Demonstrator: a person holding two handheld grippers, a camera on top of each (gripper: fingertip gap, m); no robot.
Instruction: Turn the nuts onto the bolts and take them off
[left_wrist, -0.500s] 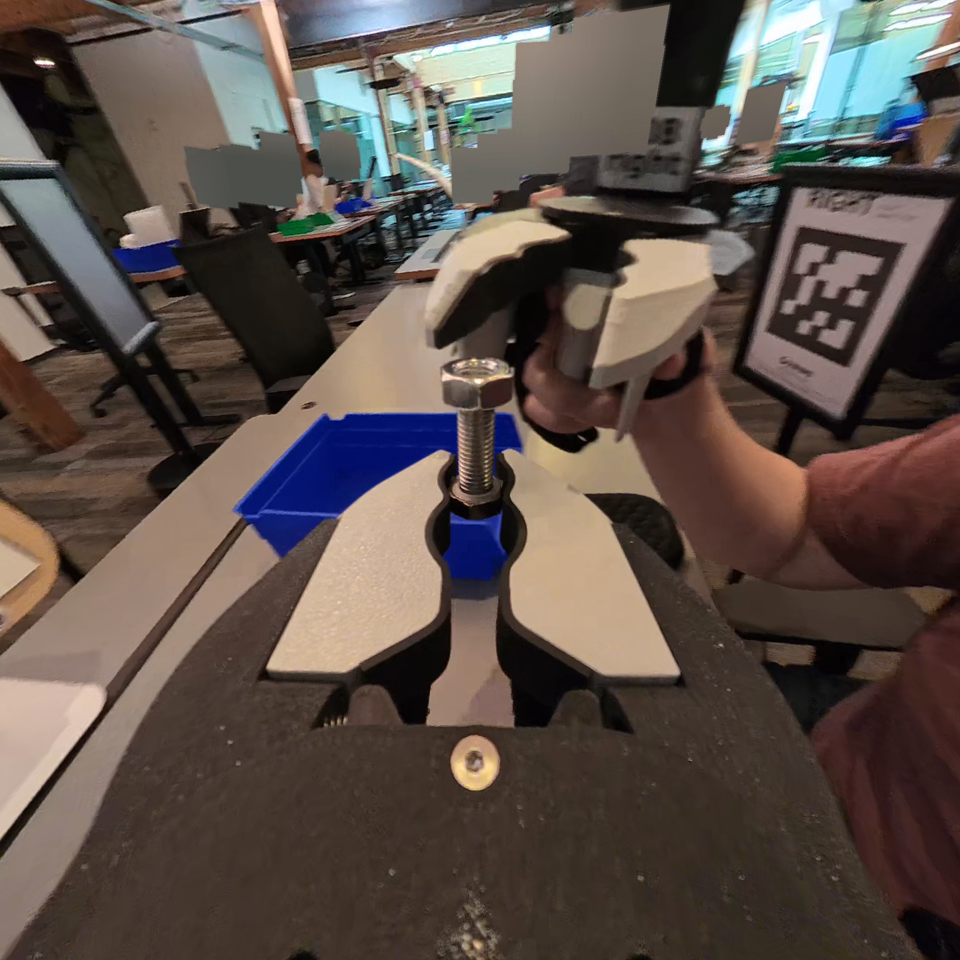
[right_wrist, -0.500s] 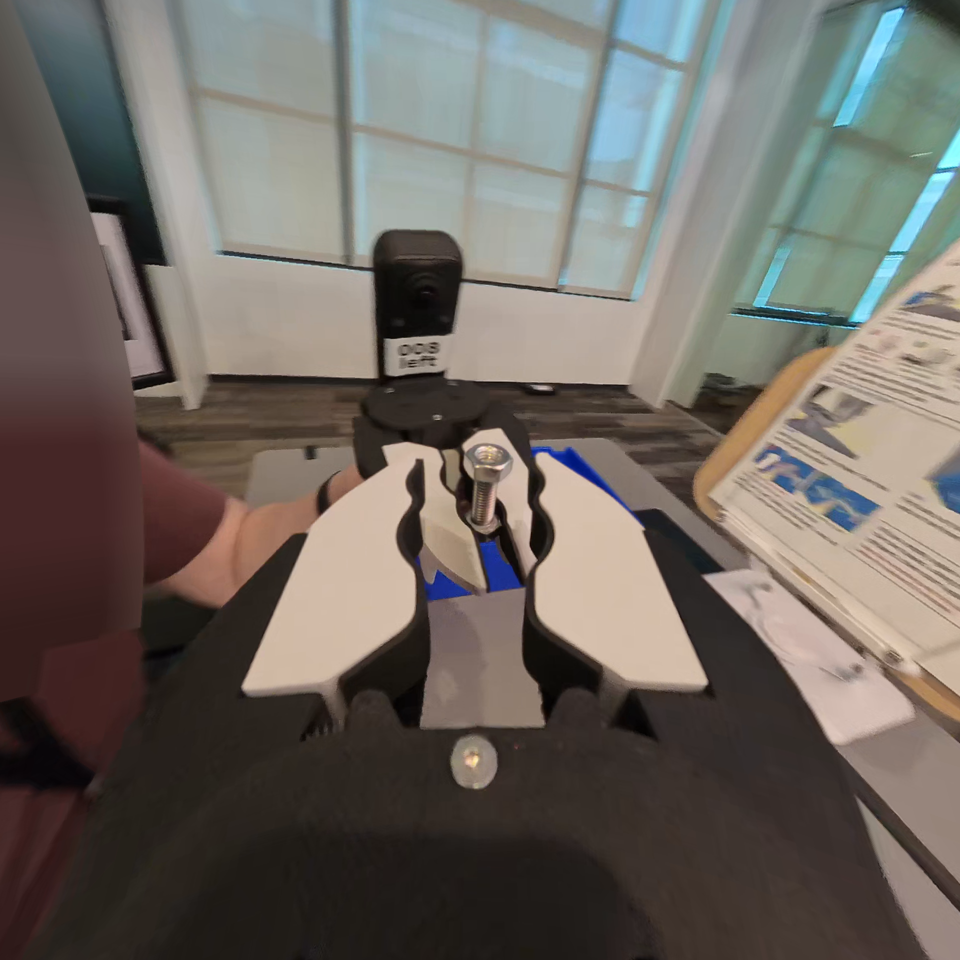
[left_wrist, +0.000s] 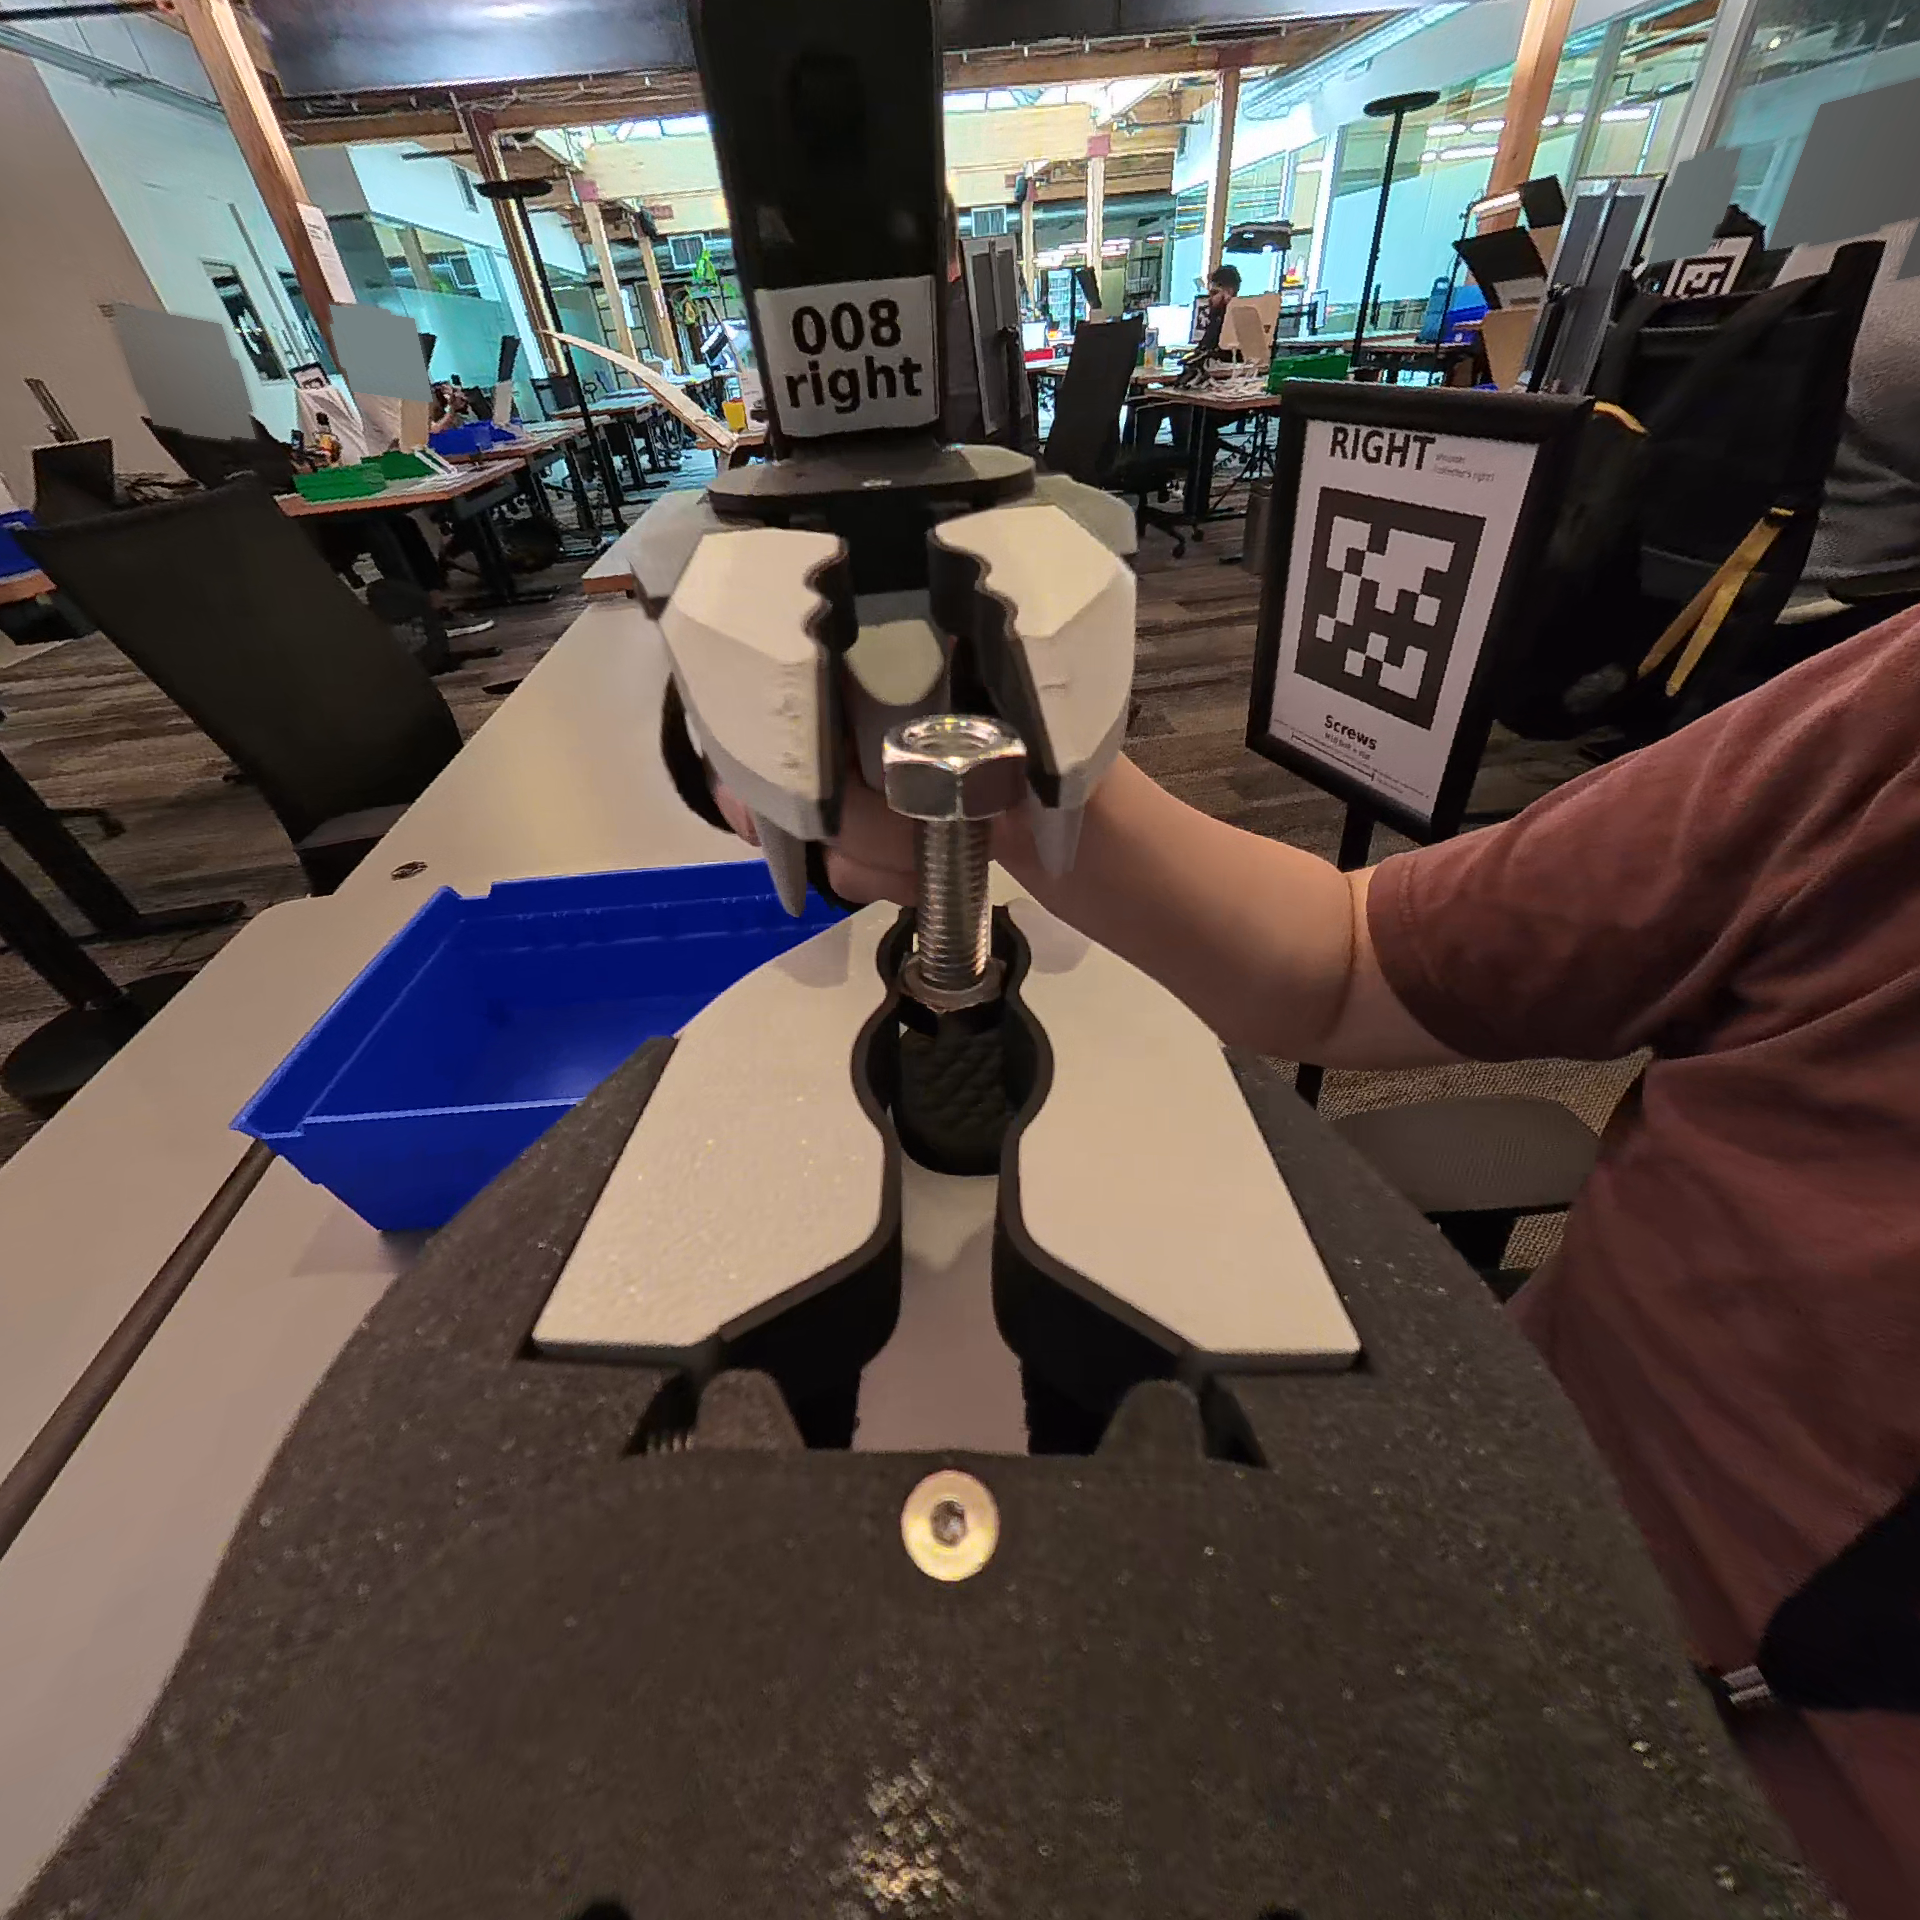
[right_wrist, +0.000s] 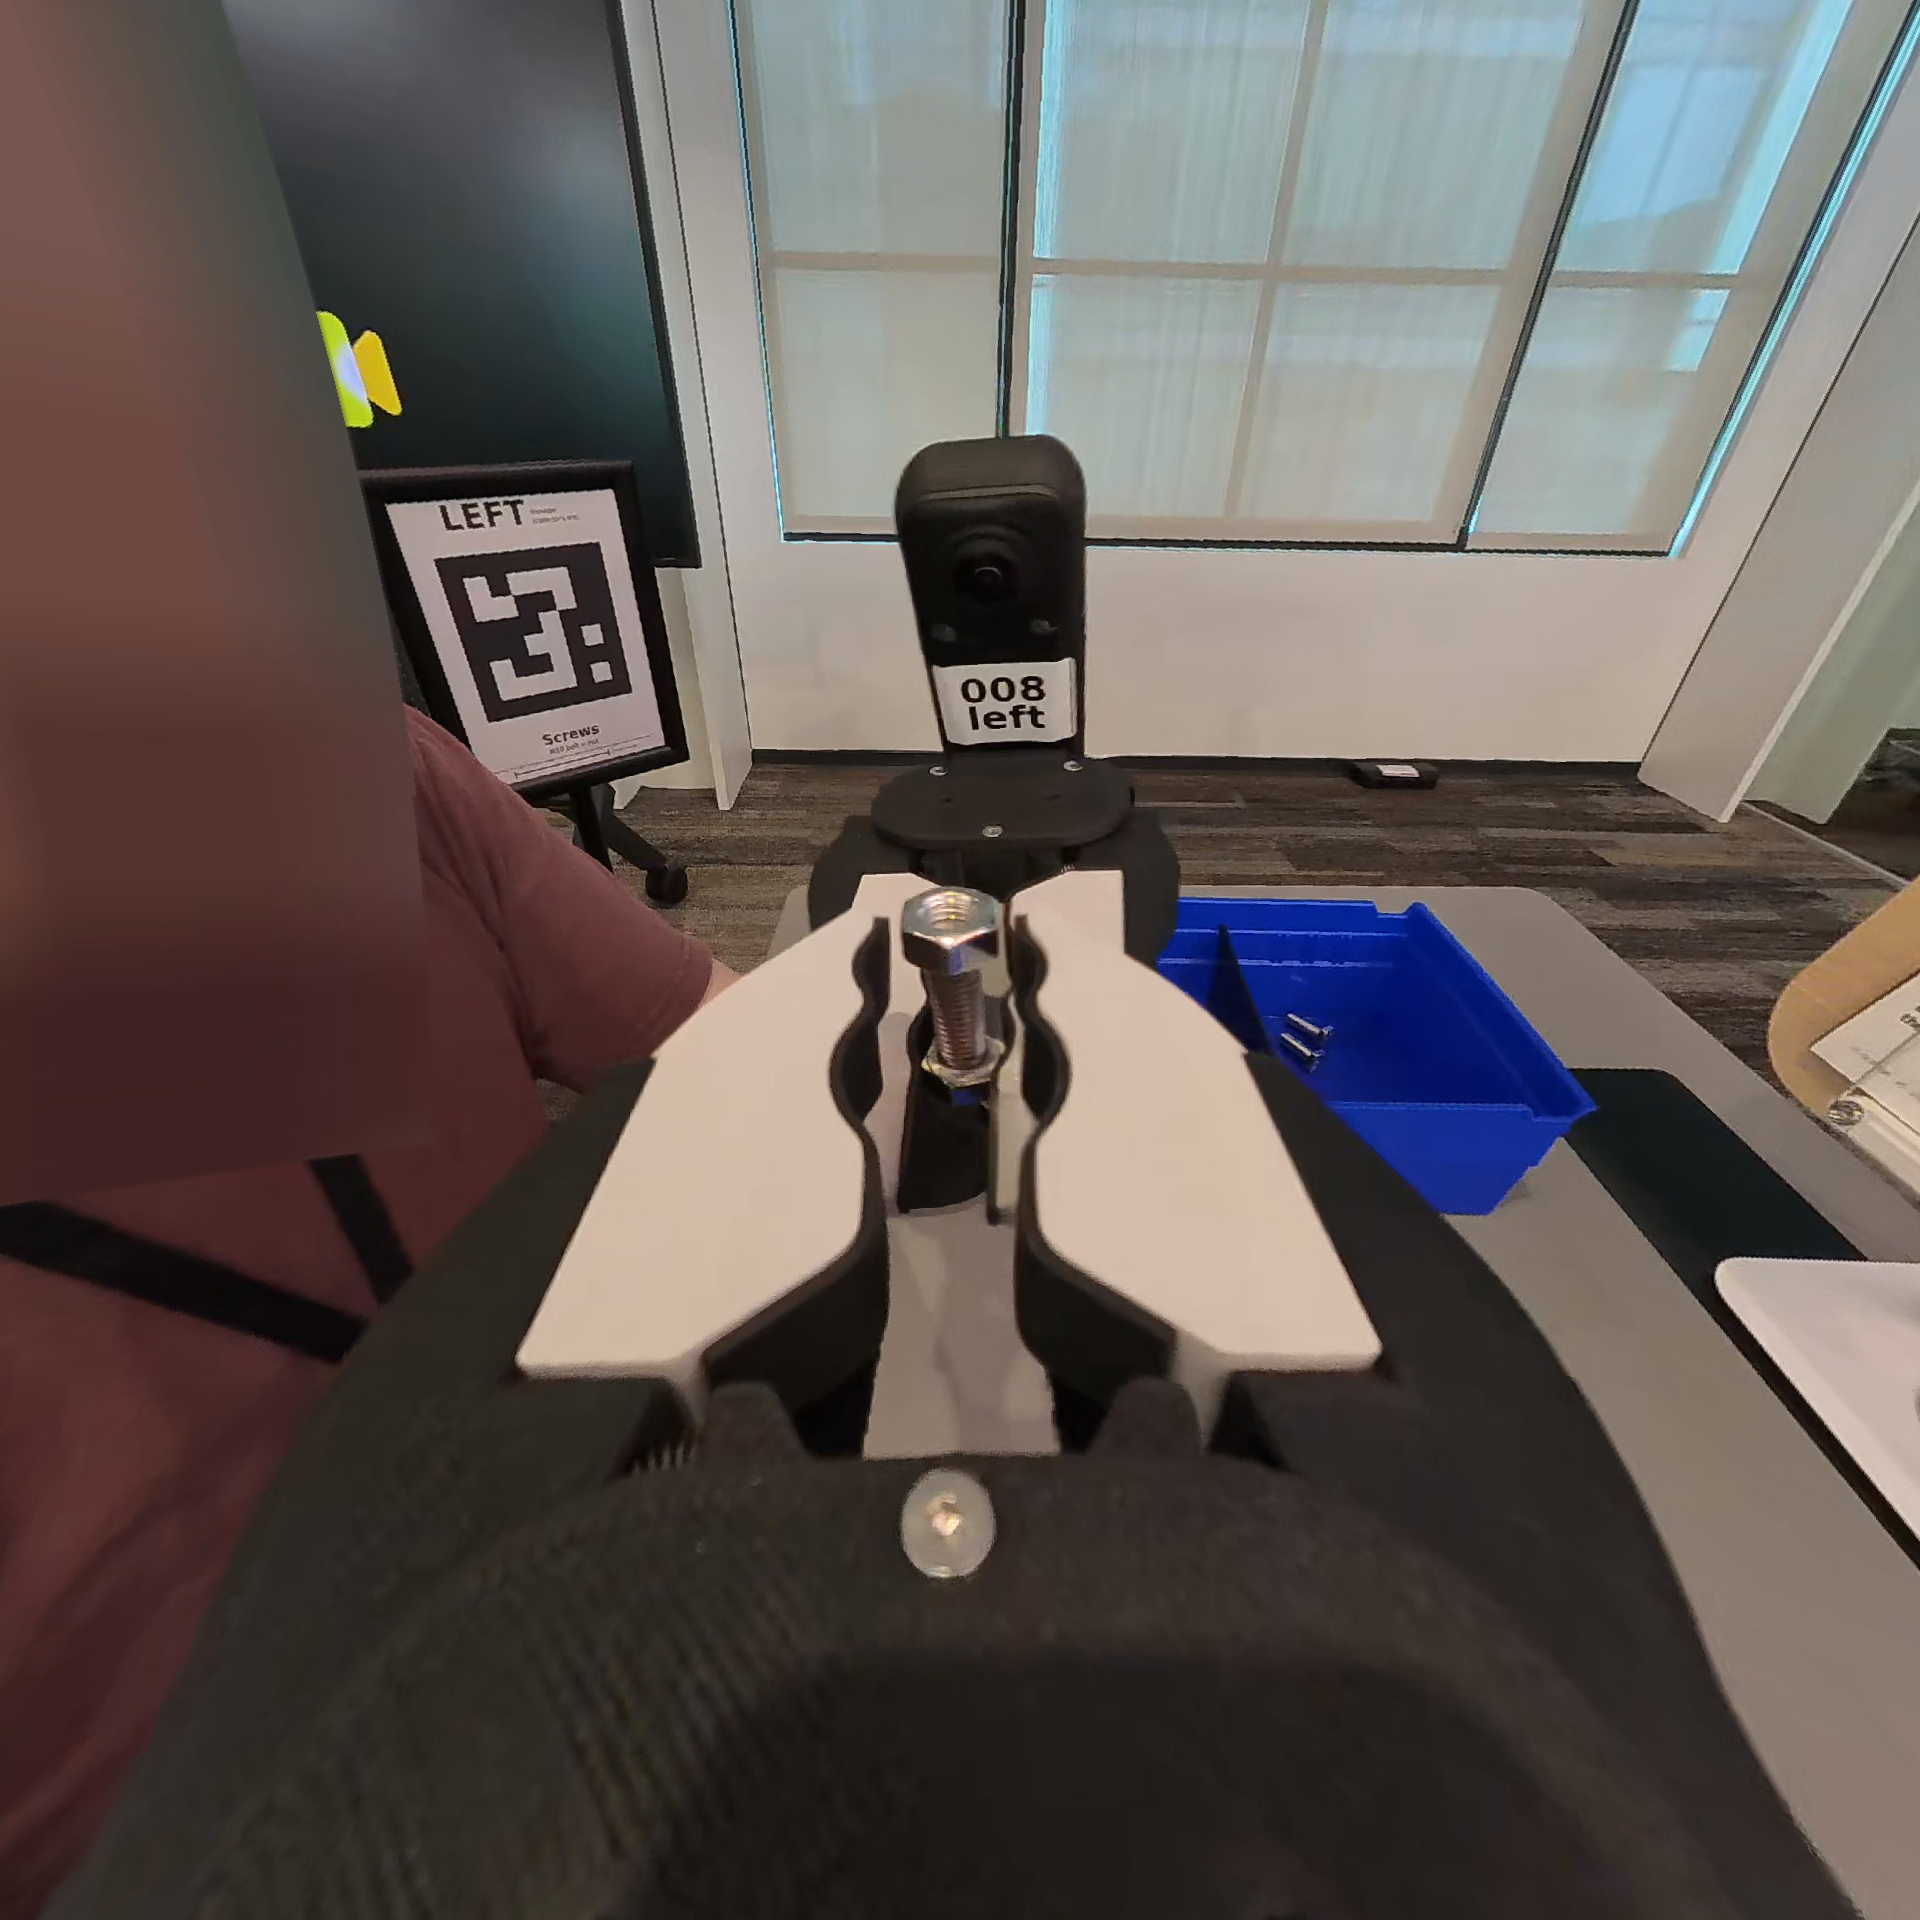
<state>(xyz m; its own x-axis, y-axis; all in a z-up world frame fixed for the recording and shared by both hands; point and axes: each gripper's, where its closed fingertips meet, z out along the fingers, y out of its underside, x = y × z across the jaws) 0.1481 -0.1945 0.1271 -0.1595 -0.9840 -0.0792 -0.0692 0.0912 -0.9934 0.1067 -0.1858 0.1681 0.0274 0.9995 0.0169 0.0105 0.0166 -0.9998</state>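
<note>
Step in hand: I am judging this to be the turning stage, with the nut (left_wrist: 953, 774) sitting at the very top of the bolt (left_wrist: 945, 920), flush with the end of the thread. Whether it is going on or coming off, I am unable to tell.

My left gripper (left_wrist: 951, 935) is clamping the bolt low down, around its base, and holding it upright above the table (left_wrist: 582, 727). My right gripper (right_wrist: 951, 906) is facing it, its fingers straddling the nut with a slight gap showing, so I am reading it as parted and not yet pinching.

Next move, in my judgement: closing squarely on two opposite flats of the nut, then rotating about the bolt's axis without tilting it.

Condition: both parts are looking bright, clean steel; the thread is showing bare between nut and base. The blue bin (left_wrist: 416, 1122) is standing just beside my left gripper, with two small screws (right_wrist: 1304, 1039) lying in it.
</note>
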